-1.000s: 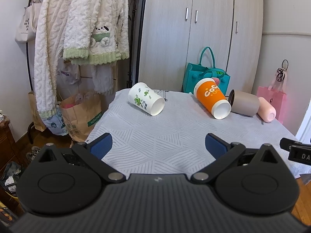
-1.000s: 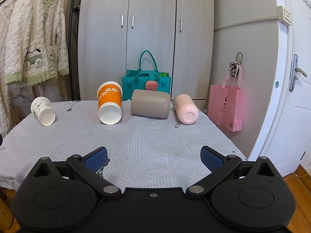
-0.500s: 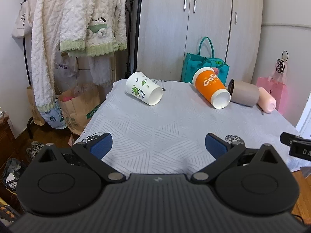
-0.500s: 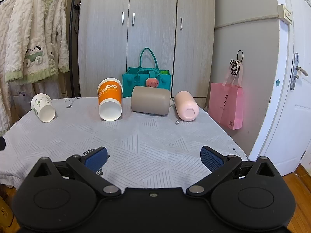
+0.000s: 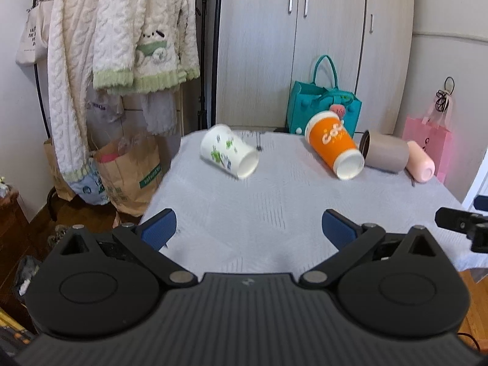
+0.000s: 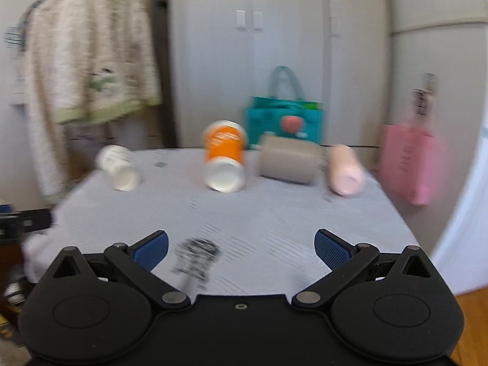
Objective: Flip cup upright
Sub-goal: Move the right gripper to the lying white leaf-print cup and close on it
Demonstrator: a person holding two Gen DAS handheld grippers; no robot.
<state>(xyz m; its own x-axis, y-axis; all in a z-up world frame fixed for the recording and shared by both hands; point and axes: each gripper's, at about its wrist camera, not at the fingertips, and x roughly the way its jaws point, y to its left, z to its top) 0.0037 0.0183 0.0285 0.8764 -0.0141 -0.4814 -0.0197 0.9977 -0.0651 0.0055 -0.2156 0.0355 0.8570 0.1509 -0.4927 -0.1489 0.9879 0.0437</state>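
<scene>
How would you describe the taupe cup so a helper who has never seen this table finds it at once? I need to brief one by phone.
Start at the table under the grey patterned cloth and look along its far edge, in front of the teal bag. Four cups lie on their sides there; the taupe cup is third from the left, between the orange cup and the pink cup. It alone is plain, unprinted grey-brown.

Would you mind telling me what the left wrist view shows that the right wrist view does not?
Only the left wrist view shows the brown paper bags on the floor. Only the right wrist view shows the dark speckled patch on the tablecloth. Both show the white cup, orange cup, taupe cup and pink cup, all lying on their sides.
</scene>
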